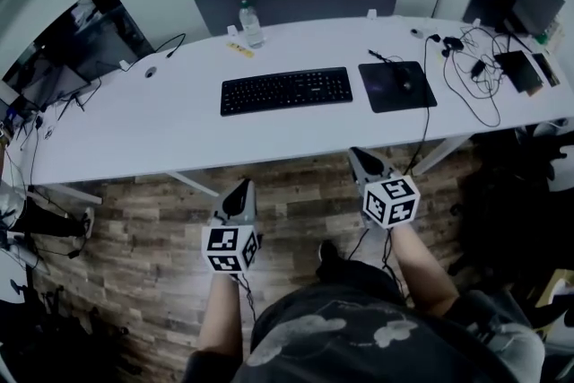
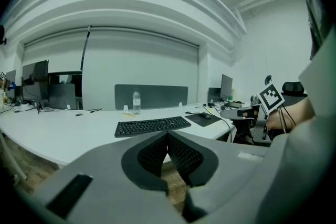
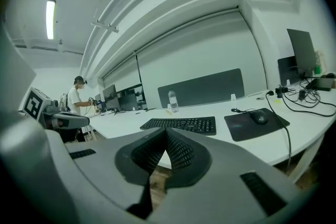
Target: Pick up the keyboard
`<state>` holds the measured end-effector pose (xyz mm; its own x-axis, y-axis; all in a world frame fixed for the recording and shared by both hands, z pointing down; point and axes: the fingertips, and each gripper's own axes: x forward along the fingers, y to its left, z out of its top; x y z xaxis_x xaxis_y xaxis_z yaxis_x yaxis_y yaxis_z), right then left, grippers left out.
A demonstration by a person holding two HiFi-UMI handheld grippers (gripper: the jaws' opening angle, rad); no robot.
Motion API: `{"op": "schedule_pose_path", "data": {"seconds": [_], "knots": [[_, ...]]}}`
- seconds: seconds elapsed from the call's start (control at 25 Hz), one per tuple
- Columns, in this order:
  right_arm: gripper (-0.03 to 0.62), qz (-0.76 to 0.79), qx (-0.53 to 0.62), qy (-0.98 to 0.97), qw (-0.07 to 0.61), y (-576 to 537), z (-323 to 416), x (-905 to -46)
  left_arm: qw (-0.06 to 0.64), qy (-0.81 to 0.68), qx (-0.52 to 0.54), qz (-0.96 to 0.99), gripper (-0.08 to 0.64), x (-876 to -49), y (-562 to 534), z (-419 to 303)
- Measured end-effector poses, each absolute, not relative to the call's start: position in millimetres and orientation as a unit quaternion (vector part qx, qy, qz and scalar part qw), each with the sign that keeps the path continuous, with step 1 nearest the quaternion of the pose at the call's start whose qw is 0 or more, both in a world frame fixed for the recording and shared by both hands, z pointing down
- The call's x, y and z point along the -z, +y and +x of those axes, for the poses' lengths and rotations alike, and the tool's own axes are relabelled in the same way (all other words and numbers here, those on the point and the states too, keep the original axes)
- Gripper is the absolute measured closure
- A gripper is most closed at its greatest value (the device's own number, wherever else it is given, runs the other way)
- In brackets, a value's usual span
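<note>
Keyboard (image 1: 287, 91) flat on the white bench (image 1: 134, 126), long axis running left to right, ahead of and between the left tool (image 1: 240, 191) and the right tool (image 1: 361, 159), both clenched on nothing short of the bench's near edge, each roughly facing one end.

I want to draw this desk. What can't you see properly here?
- keyboard letters: too small, every view.
- water bottle label: too small and blurry, head view.
- mouse: barely shows, dark on the dark mouse pad, head view.
- monitor screen: dark and slanted, head view.
</note>
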<state>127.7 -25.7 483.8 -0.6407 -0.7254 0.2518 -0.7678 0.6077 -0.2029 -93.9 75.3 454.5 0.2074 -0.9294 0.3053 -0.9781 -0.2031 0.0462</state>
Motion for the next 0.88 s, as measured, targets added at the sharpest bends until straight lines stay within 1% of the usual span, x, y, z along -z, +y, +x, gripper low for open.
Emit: {"op": "schedule_pose_path", "data": {"seconds": [0.32, 0.6, 0.88], "knots": [[0.592, 0.388, -0.142, -0.907, 0.081, -85.8, 135.0, -487.8, 0.114, -0.633, -0.108, 0.758, 0.558, -453.4, 22.3, -82.4], [0.592, 0.372, -0.157, -0.911, 0.085, -103.7, 129.9, -499.4, 0.116, -0.635, -0.125, 0.753, 0.559, -457.3, 6.7, -82.5], [0.592, 0.377, -0.166, -0.907, 0.091, -125.9, 122.5, -505.9, 0.123, -0.633, -0.131, 0.753, 0.558, -462.6, -24.4, -97.3]]}}
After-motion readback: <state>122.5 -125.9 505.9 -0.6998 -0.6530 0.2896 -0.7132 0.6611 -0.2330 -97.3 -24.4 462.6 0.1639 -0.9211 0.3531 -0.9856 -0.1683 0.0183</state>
